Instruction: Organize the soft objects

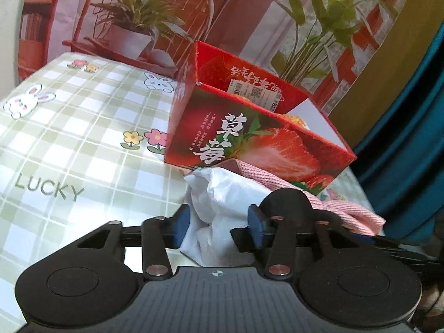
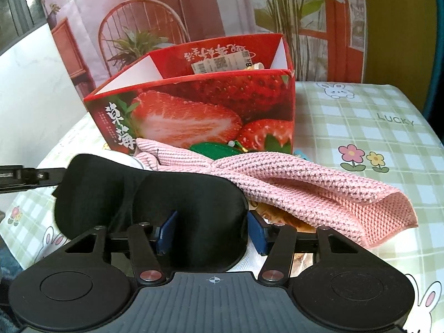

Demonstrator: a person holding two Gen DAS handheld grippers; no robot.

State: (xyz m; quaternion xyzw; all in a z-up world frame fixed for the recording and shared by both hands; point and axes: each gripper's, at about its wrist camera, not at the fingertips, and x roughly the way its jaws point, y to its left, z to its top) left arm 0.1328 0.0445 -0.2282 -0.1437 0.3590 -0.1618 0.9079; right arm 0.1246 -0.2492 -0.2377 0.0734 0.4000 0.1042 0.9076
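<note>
My left tongs (image 1: 215,229) straddle the white bag (image 1: 219,194), right tongs (image 2: 211,233) the eye mask (image 2: 155,194), neither visibly clamped; pink knit (image 2: 305,183) also remains outside the strawberry box (image 2: 194,111).

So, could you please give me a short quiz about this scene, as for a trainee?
1. True or false: the strawberry box is open at the top.
2. What lies between the fingers of the right claw? A) black eye mask B) blue towel C) yellow sponge
3. Fill in: the soft bundle between the fingers of the left claw is ___ in colour.

Key: 1 true; 2 A; 3 white.
</note>
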